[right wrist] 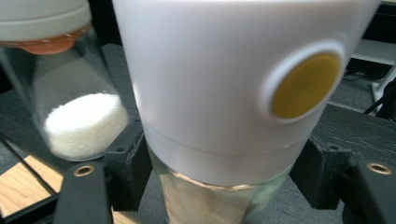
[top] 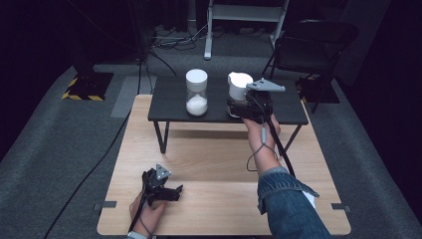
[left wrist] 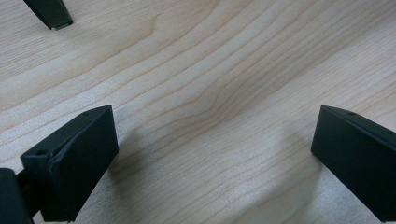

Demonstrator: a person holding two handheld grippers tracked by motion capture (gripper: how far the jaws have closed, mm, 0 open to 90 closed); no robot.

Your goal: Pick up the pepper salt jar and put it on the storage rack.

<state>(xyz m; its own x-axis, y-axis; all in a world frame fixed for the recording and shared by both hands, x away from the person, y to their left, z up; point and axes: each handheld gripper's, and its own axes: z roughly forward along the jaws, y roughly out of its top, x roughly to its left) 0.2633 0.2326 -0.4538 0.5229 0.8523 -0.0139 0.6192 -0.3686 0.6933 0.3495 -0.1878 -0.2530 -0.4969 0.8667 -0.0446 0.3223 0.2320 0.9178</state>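
My right gripper (top: 238,105) is shut on a glass jar (top: 239,88) with a tall white cap and a yellow round button (right wrist: 306,85); a pale powder fills its lower glass part (right wrist: 196,200). The jar is over the right half of the black raised shelf (top: 169,99). To its left stands a second glass jar (top: 196,93) with a white lid, part full of white grains (right wrist: 84,123). My left gripper (top: 174,191) rests low on the wooden table (top: 209,164) near the front left, jaws wide open over bare wood (left wrist: 215,116).
The black shelf stands on thin legs (top: 161,137) at the back of the wooden table. A dark folding chair (top: 313,45) and a white frame (top: 244,15) stand on the grey floor behind. Cables (top: 174,40) lie on the floor.
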